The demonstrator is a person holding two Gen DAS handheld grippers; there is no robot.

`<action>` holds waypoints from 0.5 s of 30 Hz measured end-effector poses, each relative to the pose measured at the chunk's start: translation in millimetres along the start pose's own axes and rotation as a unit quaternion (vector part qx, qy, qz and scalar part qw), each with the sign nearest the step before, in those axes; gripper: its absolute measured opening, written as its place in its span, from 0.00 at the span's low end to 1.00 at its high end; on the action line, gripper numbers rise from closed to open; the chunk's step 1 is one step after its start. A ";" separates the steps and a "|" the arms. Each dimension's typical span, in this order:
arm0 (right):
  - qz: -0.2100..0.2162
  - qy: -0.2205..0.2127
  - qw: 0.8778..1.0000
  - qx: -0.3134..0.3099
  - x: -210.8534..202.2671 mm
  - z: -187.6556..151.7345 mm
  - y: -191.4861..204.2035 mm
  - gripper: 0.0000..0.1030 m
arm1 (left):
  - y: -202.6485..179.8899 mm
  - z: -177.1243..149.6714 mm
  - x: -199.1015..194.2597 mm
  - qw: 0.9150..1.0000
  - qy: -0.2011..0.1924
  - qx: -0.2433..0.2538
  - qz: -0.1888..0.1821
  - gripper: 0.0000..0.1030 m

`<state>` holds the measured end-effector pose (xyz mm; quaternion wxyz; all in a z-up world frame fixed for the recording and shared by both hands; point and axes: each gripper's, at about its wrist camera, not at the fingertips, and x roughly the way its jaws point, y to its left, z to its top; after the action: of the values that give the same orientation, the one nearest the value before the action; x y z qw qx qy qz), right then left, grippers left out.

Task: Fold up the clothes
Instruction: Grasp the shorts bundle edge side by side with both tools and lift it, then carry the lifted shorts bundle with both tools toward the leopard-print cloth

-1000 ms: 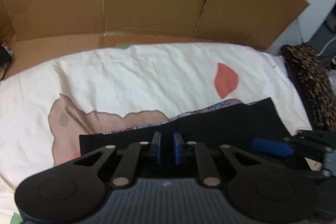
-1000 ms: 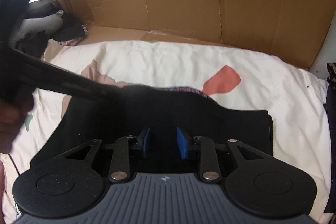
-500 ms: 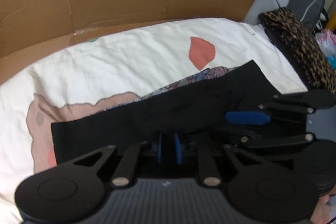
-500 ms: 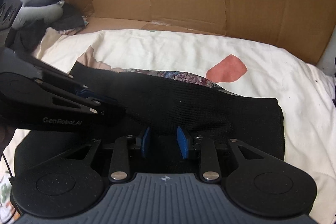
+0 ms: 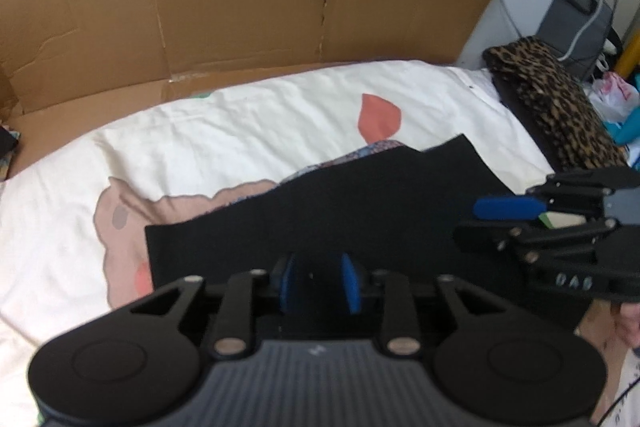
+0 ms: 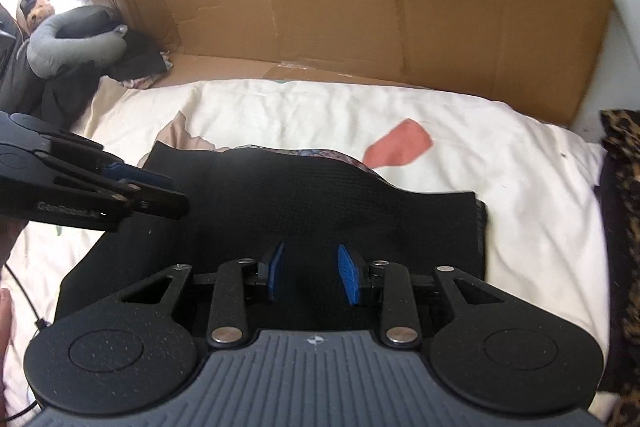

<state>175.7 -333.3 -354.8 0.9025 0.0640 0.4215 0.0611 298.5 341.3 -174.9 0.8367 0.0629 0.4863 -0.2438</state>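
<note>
A: Presently, black garment (image 6: 320, 211) lies flat on the cream bedsheet (image 5: 240, 131), already doubled over once by the look of it. Long axis runs side to side across both wrist views, parallel to the cardboard wall (image 5: 240, 7) behind.

B: Left gripper (image 5: 318, 285)?

A: Over the near hem, toward the garment's left end. Jaws opening; blue pads apart, dark cloth showing in the gap below, no visible pinch. Reads as a release.

B: And right gripper (image 6: 312, 275)?

A: Partly open as well, pads standing clear of each other over the near hem, closer to the right end. Nothing clamped there.

B: So neither holds the cloth.

A: Correct. Garment sits directly ahead of and beneath both, fingers pointing steeply down at it.

B: Next fold, then?

A: Judgement only: a second fold would go across the long axis, end to end. Each hand is nearest its own short edge; a patterned garment (image 5: 372, 151) peeks out beneath the far edge and could get caught.
</note>
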 end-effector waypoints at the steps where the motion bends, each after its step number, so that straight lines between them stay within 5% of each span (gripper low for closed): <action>1: 0.000 0.000 1.000 -0.001 -5.5 -3.6 1.3 0.35 | -1.2 -2.3 -3.8 1.000 0.000 0.002 -0.003 0.33; 15: -0.003 0.042 0.999 0.005 -6.2 -55.7 18.3 0.36 | -9.4 -47.8 -5.1 0.998 0.056 0.016 -0.011 0.40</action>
<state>128.0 -312.8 -382.5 0.8840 0.0649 0.4592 0.0585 254.6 351.3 -194.2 0.8041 0.0846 0.5294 -0.2571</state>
